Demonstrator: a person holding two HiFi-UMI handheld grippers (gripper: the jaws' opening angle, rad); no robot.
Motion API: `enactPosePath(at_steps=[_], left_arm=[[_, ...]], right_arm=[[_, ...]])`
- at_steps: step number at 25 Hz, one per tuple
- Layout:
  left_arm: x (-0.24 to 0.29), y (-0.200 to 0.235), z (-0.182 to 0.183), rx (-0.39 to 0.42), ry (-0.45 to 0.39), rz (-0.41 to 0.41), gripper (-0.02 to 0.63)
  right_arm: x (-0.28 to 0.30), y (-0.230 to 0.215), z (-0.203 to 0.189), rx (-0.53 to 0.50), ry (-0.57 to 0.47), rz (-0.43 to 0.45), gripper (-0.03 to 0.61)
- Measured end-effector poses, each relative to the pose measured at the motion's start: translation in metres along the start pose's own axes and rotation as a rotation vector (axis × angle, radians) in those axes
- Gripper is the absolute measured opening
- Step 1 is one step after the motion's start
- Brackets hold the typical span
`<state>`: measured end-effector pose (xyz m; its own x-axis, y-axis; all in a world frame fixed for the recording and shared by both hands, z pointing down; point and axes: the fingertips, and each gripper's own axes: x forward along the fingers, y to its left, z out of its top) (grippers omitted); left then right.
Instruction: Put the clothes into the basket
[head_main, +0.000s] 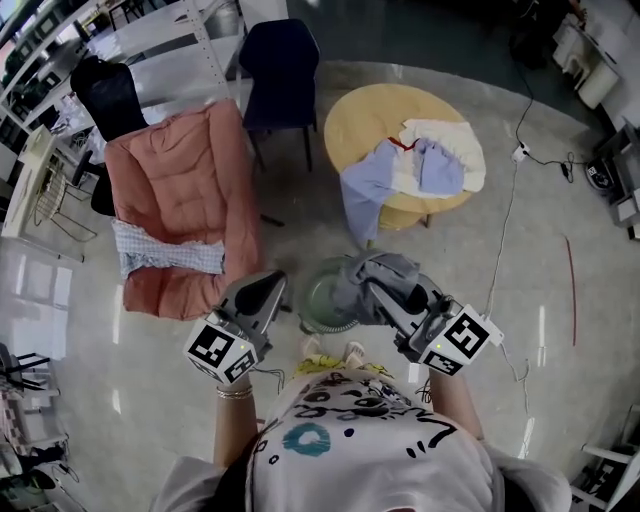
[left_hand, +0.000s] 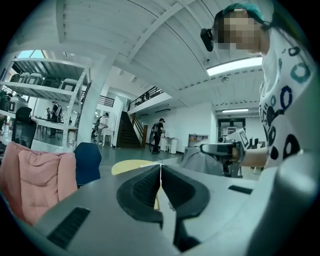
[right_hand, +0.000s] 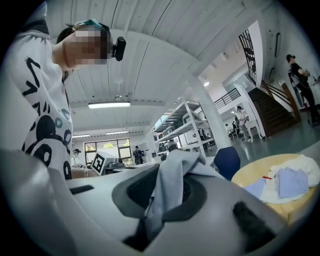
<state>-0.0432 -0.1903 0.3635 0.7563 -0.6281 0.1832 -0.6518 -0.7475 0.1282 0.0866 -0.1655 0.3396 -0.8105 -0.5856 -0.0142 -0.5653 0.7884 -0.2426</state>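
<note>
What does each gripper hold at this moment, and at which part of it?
The right gripper is shut on a grey fabric garment, pinching a bunched fold of it. The left gripper is shut, holding nothing.

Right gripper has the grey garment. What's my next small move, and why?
Probably lower the right gripper toward the green basket and open it: its jaws clamp the grey garment, which hangs over the basket's right edge.

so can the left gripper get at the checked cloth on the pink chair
Probably yes: the left gripper is empty, jaws shut, and nothing stands between it and the checked cloth on the pink chair. It must open first.
</note>
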Motion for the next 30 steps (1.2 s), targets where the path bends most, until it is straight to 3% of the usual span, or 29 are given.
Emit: enactPosePath(at_steps=[7,16,21,30], left_arm=[[0.017,0.039,-0.005,0.0,0.025,-0.087,0.017],[0.031,0.081,-0.041,-0.027,0.058,-0.176,0.017],[0.041,0.105,-0.072,-0.051,0.096,-0.165,0.017],[0.072,0.114,-0.144,-0.073,0.134,-0.068,0.017]], right_arm=[[0.028,-0.016,-0.01,0.015,0.028,-0.084,0.04],[0.065,-0.042,-0.043,0.036,0.079,-0.148,0.04],[0.083,-0.061,-0.083,0.036,0.17,-0.154,0.04],[0.086,-0.093,-0.175,0.08,0.308,-0.067,0.04]])
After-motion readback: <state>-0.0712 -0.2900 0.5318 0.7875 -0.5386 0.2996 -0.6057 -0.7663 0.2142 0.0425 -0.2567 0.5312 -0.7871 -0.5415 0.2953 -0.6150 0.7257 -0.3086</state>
